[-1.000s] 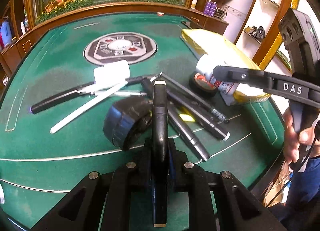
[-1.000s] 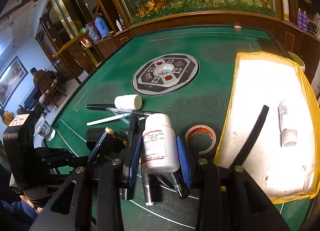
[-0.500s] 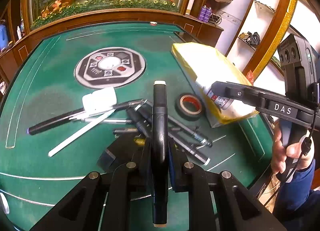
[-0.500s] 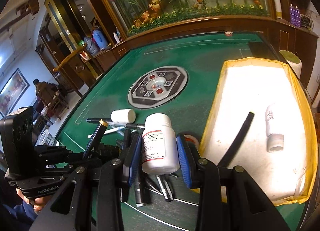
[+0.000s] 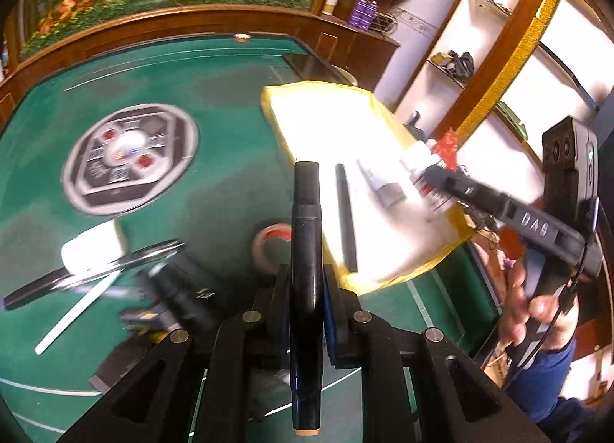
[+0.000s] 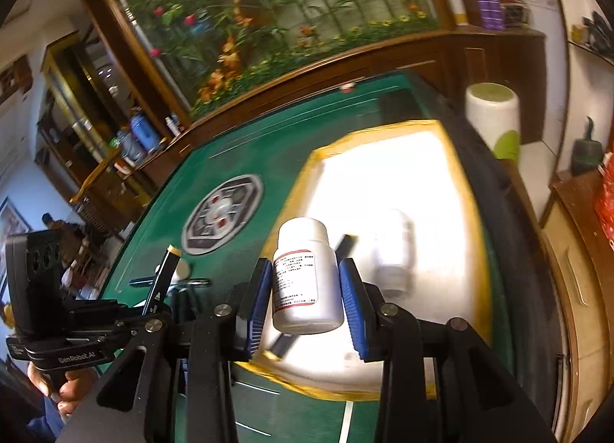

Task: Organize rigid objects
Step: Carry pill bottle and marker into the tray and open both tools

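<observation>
Left claw: your left gripper [image 5: 305,289] is clamped narrow on a black marker [image 5: 305,251], gripped mid-barrel so the pen points forward along the fingers and stays balanced.
Right claw: your right gripper [image 6: 307,289] is closed on a white pill bottle [image 6: 307,274], blue pads [image 6: 256,297] pressing its labelled sides, cap pointing away from you; a grip on the body is less likely to slip than one on the cap.
Destination: the yellow-rimmed tray [image 5: 441,255] sits at the right of the green table [image 5: 215,189], and both loads hang over or near its near edge, so it looks like your collection spot.
Already in tray: a black stick [image 5: 345,220] and a small white bottle [image 6: 395,247] lie flat inside.
Still loose: a tape roll [image 5: 268,247], a white cylinder [image 5: 92,247] and blurred pens [image 5: 76,281] lie on the felt to the left, waiting.
Next, likely: lower the bottle into bare tray floor, clear of the small bottle.
</observation>
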{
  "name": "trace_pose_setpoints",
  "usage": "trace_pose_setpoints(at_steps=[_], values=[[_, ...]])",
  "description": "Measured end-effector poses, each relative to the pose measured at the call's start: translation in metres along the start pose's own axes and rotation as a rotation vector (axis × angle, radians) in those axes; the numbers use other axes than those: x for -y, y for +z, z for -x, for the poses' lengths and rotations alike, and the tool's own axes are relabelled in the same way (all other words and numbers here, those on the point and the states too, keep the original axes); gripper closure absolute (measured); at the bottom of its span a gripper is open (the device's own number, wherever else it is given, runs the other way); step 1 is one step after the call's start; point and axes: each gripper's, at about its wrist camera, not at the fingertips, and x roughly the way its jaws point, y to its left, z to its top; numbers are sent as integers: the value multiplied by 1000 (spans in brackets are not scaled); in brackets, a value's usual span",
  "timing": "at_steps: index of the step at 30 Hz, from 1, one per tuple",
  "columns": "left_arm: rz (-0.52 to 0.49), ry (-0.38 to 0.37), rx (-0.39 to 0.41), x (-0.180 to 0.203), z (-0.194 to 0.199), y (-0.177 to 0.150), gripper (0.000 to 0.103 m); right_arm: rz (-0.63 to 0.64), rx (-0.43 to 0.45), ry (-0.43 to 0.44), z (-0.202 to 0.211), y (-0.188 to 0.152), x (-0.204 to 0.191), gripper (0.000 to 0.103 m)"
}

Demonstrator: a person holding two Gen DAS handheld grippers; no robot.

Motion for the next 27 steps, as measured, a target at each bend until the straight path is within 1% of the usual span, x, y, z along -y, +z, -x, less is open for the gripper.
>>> trace_pose_setpoints(at_steps=[4,8,12,15,18,20,22,24,27], values=[[-21,-9,-30,25,-22,16,89,-24,-15,-16,-5,-2,15,68],[-29,-9,-70,41,-48,30,89,-38,-55,8,-17,-7,18,68],[-35,3,-102,51,-69,35,89,-38,-103,9,-33,-13,19,68],[-24,18,-127,53,-84,36,89,-44,-126,-11,-42,-17,21,68],[-25,36,-135,57,-91,36,89,-44,-121,-56,-42,-18,25,68],[-23,36,-144,56,-96,34,89,-42,-124,-63,-43,-18,27,68],[-25,42,-129,56,-96,35,89,-39,-127,-67,-44,-20,27,68],[-24,42,-131,55,-97,34,89,-30,-129,-75,-43,-21,26,68],[-20,27,-129,53,-93,32,87,-20,-122,-76,-39,-22,24,68]])
